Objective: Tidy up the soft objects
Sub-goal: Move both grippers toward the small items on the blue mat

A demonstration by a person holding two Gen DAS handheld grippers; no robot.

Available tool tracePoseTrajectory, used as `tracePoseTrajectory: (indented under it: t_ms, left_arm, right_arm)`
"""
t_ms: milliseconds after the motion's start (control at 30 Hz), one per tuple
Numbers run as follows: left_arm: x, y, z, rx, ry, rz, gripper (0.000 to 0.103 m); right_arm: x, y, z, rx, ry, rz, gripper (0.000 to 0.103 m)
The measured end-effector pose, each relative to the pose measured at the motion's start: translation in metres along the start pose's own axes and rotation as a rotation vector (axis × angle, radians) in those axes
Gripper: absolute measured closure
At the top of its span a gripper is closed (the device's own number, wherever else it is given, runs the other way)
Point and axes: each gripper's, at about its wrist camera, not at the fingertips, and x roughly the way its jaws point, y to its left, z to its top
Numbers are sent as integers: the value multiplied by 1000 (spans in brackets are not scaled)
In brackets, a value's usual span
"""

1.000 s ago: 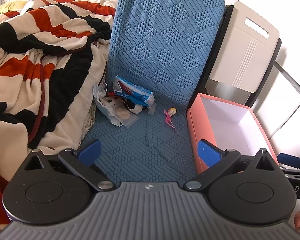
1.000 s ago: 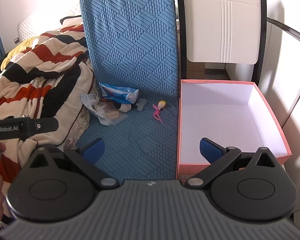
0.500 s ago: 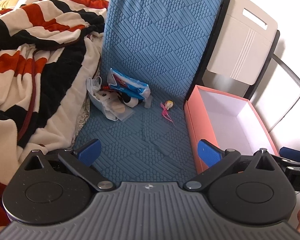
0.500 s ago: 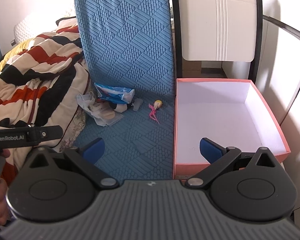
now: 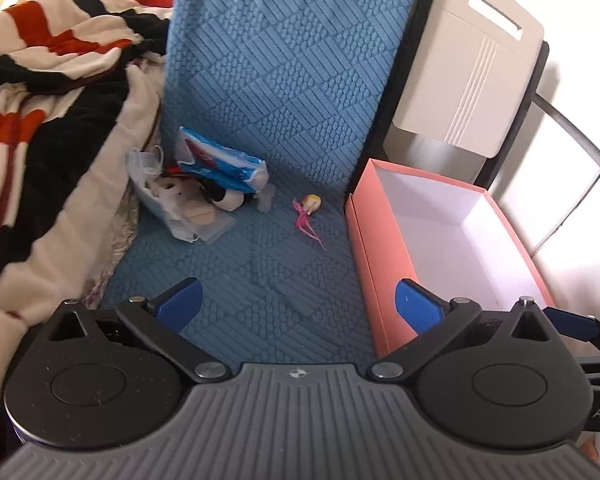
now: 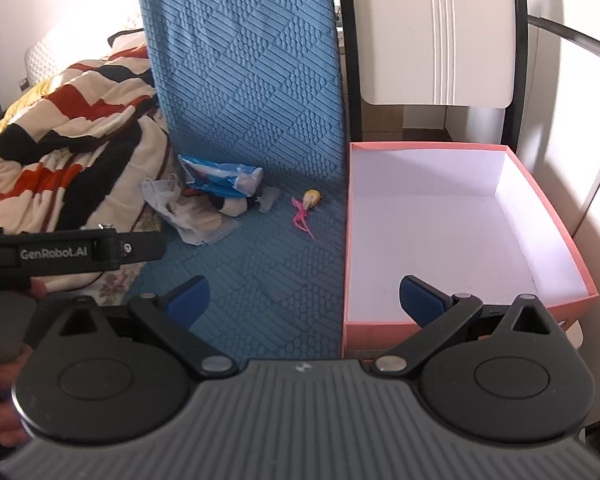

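A pile of soft things lies at the back of the blue textured seat (image 5: 260, 272): a blue-and-white plastic pack (image 5: 220, 166) (image 6: 220, 178), a clear bag with white items (image 5: 176, 208) (image 6: 192, 216), and a black-and-white plush (image 5: 226, 200) (image 6: 230, 206). A small yellow toy with pink strands (image 5: 310, 212) (image 6: 306, 210) lies apart to their right. An open pink box with a white inside (image 5: 456, 240) (image 6: 440, 232) stands at the seat's right. My left gripper (image 5: 298, 304) and right gripper (image 6: 304, 298) are both open and empty, near the seat's front.
A striped red, black and cream blanket (image 5: 48, 120) (image 6: 68, 136) is heaped on the left against the seat. The blue backrest (image 5: 284, 60) rises behind the pile. A white panel (image 5: 472, 60) (image 6: 436, 32) stands behind the box. The left gripper's handle (image 6: 72, 254) shows in the right wrist view.
Both grippers have moved forward, a little closer to the pile and the box. Both stay open and empty. Nothing on the seat has moved.
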Motion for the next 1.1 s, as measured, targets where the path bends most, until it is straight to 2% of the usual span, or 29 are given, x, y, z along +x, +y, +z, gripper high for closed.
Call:
tracePoseTrajectory:
  t_ms: [100, 233, 367, 533, 700, 867, 900, 967, 1033, 1100]
  left_arm:
    - [16, -1, 2, 22, -13, 5, 0]
    - [36, 7, 6, 11, -39, -19, 0]
    - [56, 13, 4, 7, -35, -7, 0]
    - [74, 25, 1, -13, -24, 6, 0]
    - [95, 45, 1, -78, 9, 33, 0]
    - [113, 74, 10, -179, 33, 26, 0]
    - [117, 79, 13, -196, 39, 31, 0]
    - [126, 89, 17, -231, 57, 14, 0]
    - [137, 100, 20, -273, 85, -22, 0]
    - [148, 106, 21, -294, 97, -24, 0]
  right_arm:
    - [17, -4, -2, 25, 5, -1, 0]
    - [34, 3, -7, -17, -7, 5, 0]
    - [51, 8, -12, 5, -8, 38, 0]
    - [69, 11, -13, -6, -32, 25, 0]
    - [86, 23, -13, -29, -24, 52, 0]
    - [99, 30, -13, -18, -71, 66, 0]
    - [105, 29, -12, -9, -71, 73, 2]
    - [115, 28, -9, 14, -68, 98, 12]
    - [125, 33, -10, -8, -42, 84, 30]
    - [132, 37, -14, -22, -32, 83, 33]
